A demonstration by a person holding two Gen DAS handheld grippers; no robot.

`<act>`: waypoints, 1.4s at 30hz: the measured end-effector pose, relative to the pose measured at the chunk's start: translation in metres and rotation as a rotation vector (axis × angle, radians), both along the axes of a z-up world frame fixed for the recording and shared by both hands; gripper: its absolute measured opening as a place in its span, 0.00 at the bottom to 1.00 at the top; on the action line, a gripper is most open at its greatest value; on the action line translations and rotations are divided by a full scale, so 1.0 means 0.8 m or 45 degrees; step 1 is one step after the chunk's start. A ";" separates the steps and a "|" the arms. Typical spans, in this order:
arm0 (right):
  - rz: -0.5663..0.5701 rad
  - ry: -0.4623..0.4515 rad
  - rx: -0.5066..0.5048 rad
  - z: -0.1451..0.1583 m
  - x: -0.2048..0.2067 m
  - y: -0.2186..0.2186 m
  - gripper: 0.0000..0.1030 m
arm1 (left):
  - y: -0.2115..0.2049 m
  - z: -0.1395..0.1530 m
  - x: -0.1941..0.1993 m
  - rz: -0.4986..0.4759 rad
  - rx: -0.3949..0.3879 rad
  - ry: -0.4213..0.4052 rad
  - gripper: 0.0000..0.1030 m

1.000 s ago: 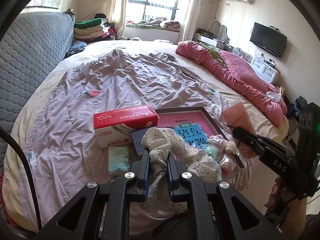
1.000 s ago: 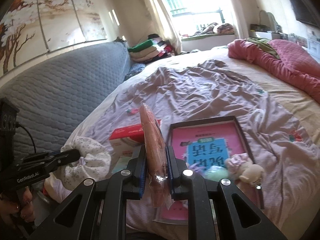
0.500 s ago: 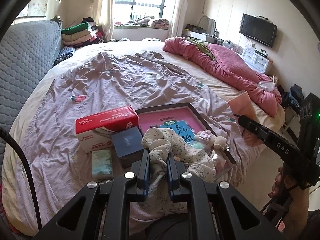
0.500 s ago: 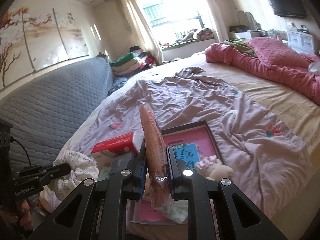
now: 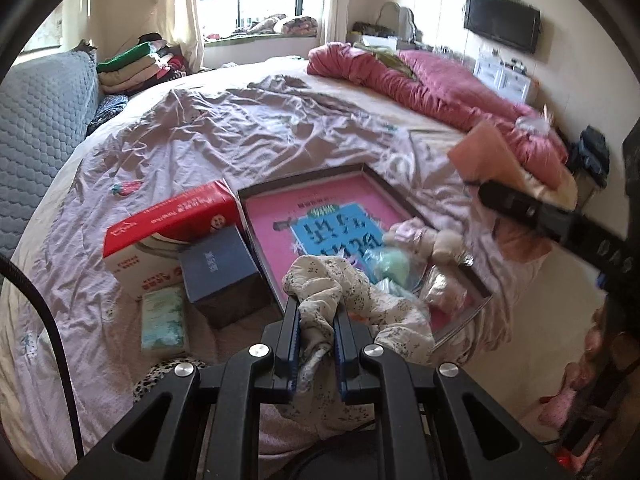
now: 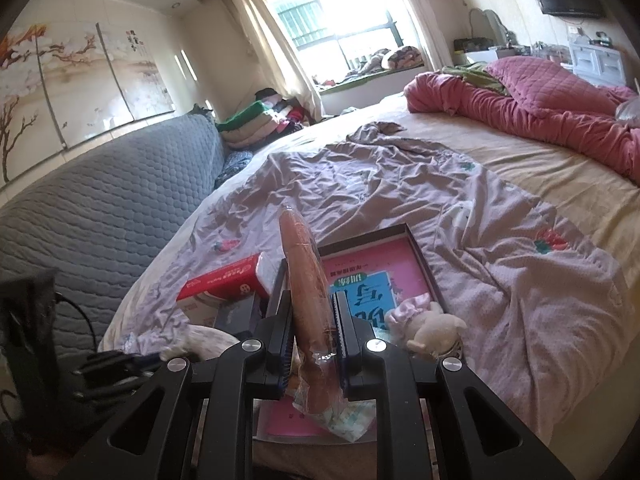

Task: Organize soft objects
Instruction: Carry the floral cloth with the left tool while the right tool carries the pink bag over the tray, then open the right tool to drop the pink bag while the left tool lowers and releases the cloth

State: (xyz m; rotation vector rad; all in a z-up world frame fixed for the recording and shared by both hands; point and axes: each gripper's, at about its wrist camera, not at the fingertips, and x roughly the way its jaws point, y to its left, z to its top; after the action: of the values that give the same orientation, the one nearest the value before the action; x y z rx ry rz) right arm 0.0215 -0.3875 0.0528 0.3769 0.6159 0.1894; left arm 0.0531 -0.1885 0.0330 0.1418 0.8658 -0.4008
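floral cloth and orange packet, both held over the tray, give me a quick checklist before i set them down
1. Left gripper shut on the floral cloth: ok.
2. Right gripper shut on the orange packet: ok.
3. Cloth clear of the bed: not ok, its loose end drapes onto the tray.
4. Free room in the tray: not ok at the near end, where a plush toy and clear bags lie; the far end is bare.
5. Red box and blue box stand outside the tray, to its left: ok.
6. Which spot each item belongs in: cannot tell.
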 end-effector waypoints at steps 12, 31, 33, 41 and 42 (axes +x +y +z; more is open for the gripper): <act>-0.004 0.054 0.026 -0.029 0.017 -0.002 0.19 | -0.016 -0.053 0.012 -0.016 0.063 0.030 0.14; -0.034 0.195 -0.035 -0.075 0.061 0.011 0.19 | -0.017 -0.086 0.018 -0.041 0.044 0.018 0.14; -0.044 0.213 -0.039 -0.080 0.066 0.011 0.19 | -0.017 -0.090 0.020 -0.044 0.036 0.029 0.14; -0.079 0.257 -0.051 -0.096 0.072 0.010 0.19 | -0.013 -0.100 0.028 -0.048 0.007 0.068 0.15; -0.084 0.263 -0.045 -0.097 0.072 0.009 0.19 | -0.012 -0.101 0.029 -0.054 -0.002 0.069 0.15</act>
State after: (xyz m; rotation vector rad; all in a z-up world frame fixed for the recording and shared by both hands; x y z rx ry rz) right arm 0.0795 -0.3801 -0.0249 0.3844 0.8083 0.0768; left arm 0.0766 -0.1983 -0.0478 0.1486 0.9167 -0.4462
